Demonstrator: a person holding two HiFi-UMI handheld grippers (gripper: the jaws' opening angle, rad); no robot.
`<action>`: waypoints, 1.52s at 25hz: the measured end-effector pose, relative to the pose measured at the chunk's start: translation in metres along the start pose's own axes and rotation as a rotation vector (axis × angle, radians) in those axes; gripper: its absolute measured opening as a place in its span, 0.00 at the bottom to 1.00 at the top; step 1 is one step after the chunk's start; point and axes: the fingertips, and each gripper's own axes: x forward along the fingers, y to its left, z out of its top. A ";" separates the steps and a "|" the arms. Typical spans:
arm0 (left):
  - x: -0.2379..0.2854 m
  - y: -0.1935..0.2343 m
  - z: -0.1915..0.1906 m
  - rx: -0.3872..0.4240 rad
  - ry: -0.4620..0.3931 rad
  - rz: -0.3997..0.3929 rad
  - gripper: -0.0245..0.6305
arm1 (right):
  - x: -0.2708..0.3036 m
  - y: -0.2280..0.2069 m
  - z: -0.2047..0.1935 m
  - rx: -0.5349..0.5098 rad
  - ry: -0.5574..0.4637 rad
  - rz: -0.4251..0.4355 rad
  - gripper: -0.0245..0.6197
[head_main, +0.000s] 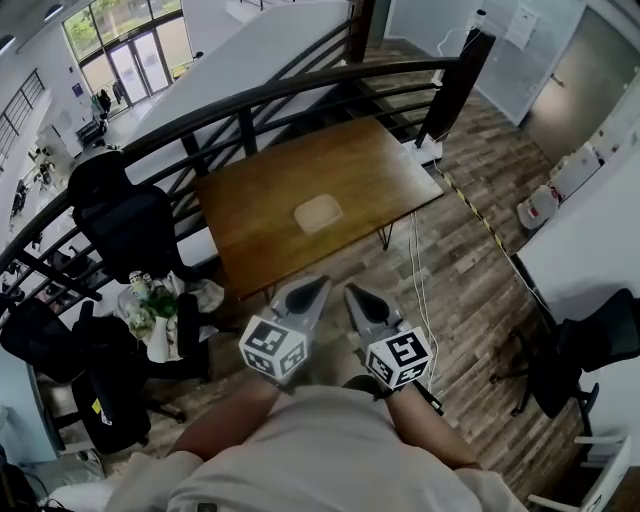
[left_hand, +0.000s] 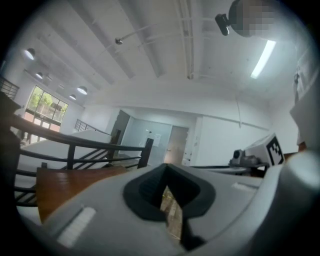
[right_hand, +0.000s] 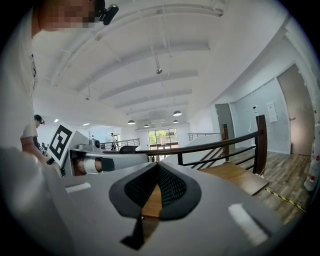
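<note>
My left gripper has its jaws closed together on nothing, and my right gripper is the same. I hold both close against my body, short of the bench. The pale tray lies untouched in the middle of the bench, so I judge all the work is yet to do. Only the head view shows the tray. My gripper views catch just bench wood, the railing and ceiling.

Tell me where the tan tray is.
In the head view, the tan tray lies near the middle of the wooden table, dark railing beyond it.
</note>
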 end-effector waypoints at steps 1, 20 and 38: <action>0.001 0.004 -0.001 -0.004 0.003 -0.003 0.04 | 0.004 -0.001 -0.001 0.000 0.004 -0.001 0.05; 0.128 0.076 -0.005 -0.036 0.023 0.106 0.04 | 0.072 -0.141 0.012 0.024 0.006 0.084 0.05; 0.276 0.099 -0.018 0.005 0.103 0.154 0.04 | 0.077 -0.322 0.024 0.022 0.041 0.179 0.05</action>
